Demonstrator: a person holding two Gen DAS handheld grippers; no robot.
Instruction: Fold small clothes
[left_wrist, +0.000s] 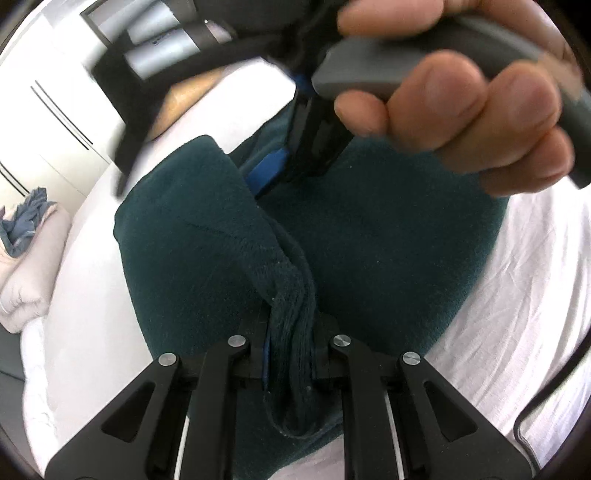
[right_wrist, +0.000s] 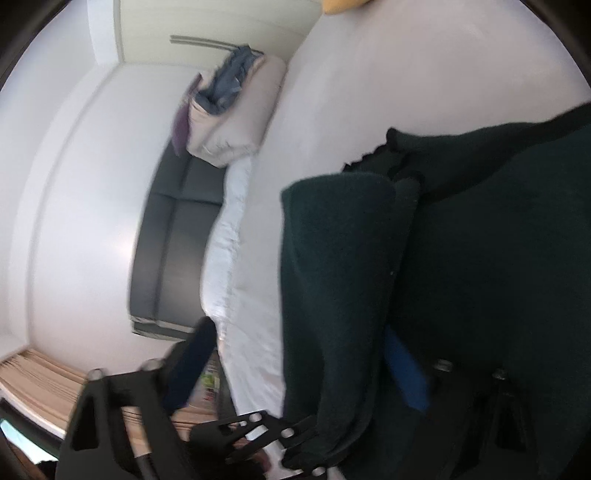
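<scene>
A dark teal knit garment (left_wrist: 369, 236) lies on the white bed sheet (left_wrist: 517, 295). My left gripper (left_wrist: 290, 350) is shut on a bunched edge of the garment and lifts a fold of it. My right gripper (left_wrist: 295, 162) shows in the left wrist view, held by a hand, with its blue-padded fingers down at the garment's far part. In the right wrist view the jaws of my right gripper (right_wrist: 295, 354) stand wide apart, and the garment (right_wrist: 443, 277) hangs between the left finger and the blue pad (right_wrist: 406, 373).
A pale folded duvet (right_wrist: 236, 118) with blue cloth (right_wrist: 229, 77) on it lies at the bed's far end. A dark headboard (right_wrist: 173, 236) and white wardrobe doors (left_wrist: 55, 122) stand beyond. A black cable (left_wrist: 546, 398) runs at the right.
</scene>
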